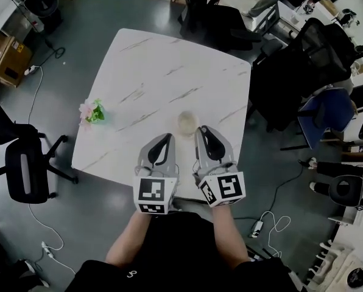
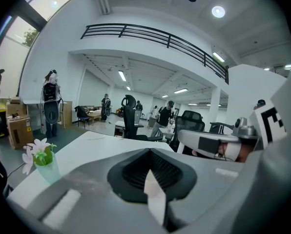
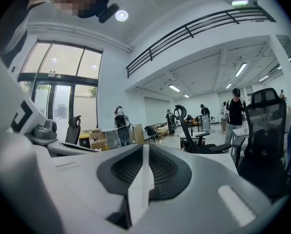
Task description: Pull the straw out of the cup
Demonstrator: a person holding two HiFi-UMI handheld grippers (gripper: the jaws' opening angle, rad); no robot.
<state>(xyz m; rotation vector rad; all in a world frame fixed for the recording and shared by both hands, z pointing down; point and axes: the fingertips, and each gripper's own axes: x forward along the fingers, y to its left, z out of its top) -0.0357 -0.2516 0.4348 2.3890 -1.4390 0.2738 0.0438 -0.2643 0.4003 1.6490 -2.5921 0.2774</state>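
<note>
A pale, translucent cup stands on the white marble table, near its front edge. I cannot make out a straw in it from the head view. My left gripper sits just left of the cup and my right gripper just right of it, both a little nearer to me. Each is shut with nothing between its jaws. In the left gripper view the left gripper has its jaws pressed together, and the right gripper shows the same in its own view. Neither gripper view shows the cup.
A small green pot of pink flowers stands at the table's left edge, with the same flower pot low at the left of the left gripper view. Black office chairs ring the table, and cables lie on the floor.
</note>
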